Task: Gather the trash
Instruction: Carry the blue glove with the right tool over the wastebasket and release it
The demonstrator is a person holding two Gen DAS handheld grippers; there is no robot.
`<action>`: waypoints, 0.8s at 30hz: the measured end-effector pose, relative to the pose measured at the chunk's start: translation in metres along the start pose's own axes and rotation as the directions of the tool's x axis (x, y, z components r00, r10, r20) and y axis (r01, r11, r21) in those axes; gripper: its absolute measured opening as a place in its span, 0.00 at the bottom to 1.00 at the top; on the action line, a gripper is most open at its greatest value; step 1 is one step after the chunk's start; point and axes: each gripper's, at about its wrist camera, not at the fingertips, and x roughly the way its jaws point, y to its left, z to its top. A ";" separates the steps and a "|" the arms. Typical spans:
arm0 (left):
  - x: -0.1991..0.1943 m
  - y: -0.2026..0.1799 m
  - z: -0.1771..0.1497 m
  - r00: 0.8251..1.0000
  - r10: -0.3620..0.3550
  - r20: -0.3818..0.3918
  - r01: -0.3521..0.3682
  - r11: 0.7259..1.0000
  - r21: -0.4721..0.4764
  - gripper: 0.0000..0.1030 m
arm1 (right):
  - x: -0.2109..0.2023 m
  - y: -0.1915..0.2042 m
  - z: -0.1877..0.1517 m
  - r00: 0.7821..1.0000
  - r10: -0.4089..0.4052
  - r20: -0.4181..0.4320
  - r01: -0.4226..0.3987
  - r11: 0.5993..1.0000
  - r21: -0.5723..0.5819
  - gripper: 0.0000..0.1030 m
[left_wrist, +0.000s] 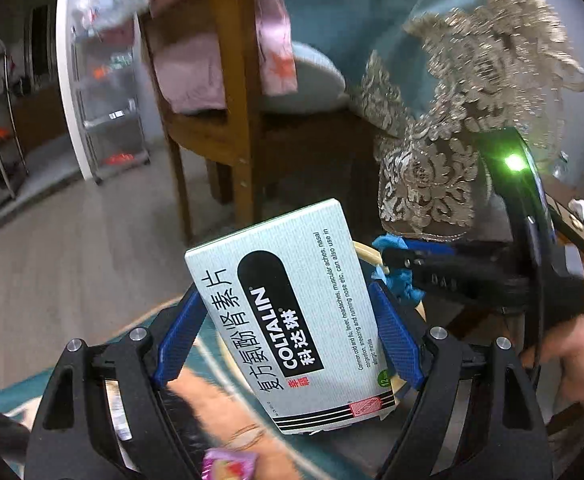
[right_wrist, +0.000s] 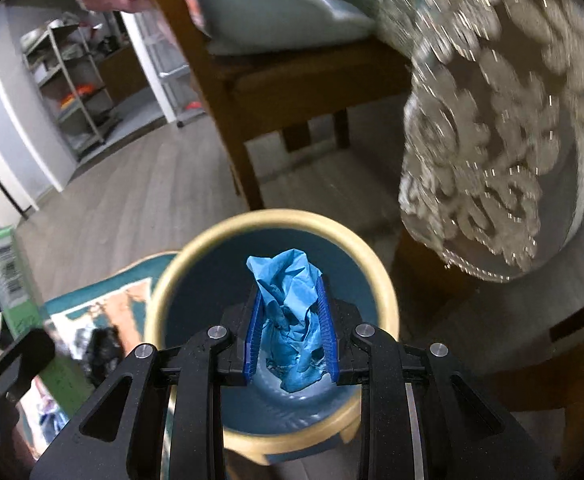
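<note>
- Left tool (left_wrist: 287,320): its blue ribbed pads clamp the long edges of a Coltalin medicine box (left_wrist: 292,316), a flat, pale green cardboard carton with crisp corners, standing tilted with its top toward 11 o'clock. In the right wrist view the same box shows at 9 o'clock, well left of the bin.
- Trash bin (right_wrist: 269,220): a round tub with a thick cream rim and smooth dark blue inside, standing on the floor beside a patterned teal rug (right_wrist: 131,276).
- Right tool (right_wrist: 289,320): pinched tight on a crumpled blue wipe (right_wrist: 287,292), thin, creased and soft, hanging over the bin's mouth.
- To do this step well, I judge: bring the wipe fully inside the rim before letting go, since light material may drift. Then carry the box over the centre, long side down, and release low.
- At 2 o'clock a stiff lace cloth (right_wrist: 492,140) hangs off the bench edge; keep both tools clear of it.
</note>
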 end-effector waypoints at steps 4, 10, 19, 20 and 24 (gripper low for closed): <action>0.041 0.005 0.002 0.996 -0.036 -0.085 0.031 0.997 -0.068 0.78 | 0.007 -0.008 -0.004 1.000 0.012 -0.017 -0.011 0.999 0.037 0.27; 0.055 0.007 0.006 0.996 -0.020 -0.088 0.013 0.997 -0.073 0.79 | 0.009 -0.010 -0.004 0.999 0.035 -0.013 -0.034 0.998 0.050 0.30; 0.025 0.028 0.001 0.997 0.029 -0.068 -0.035 0.995 -0.088 0.87 | 0.007 -0.011 0.000 1.000 0.024 -0.007 -0.024 0.998 0.052 0.44; 0.020 0.031 0.001 0.997 0.034 -0.065 -0.040 0.995 -0.089 0.87 | 0.006 -0.009 0.001 1.000 0.020 -0.003 -0.020 0.999 0.043 0.46; -0.012 0.048 0.003 0.997 0.066 -0.040 -0.070 0.992 -0.109 0.89 | -0.005 0.002 0.004 0.999 0.030 0.018 -0.030 0.999 0.015 0.53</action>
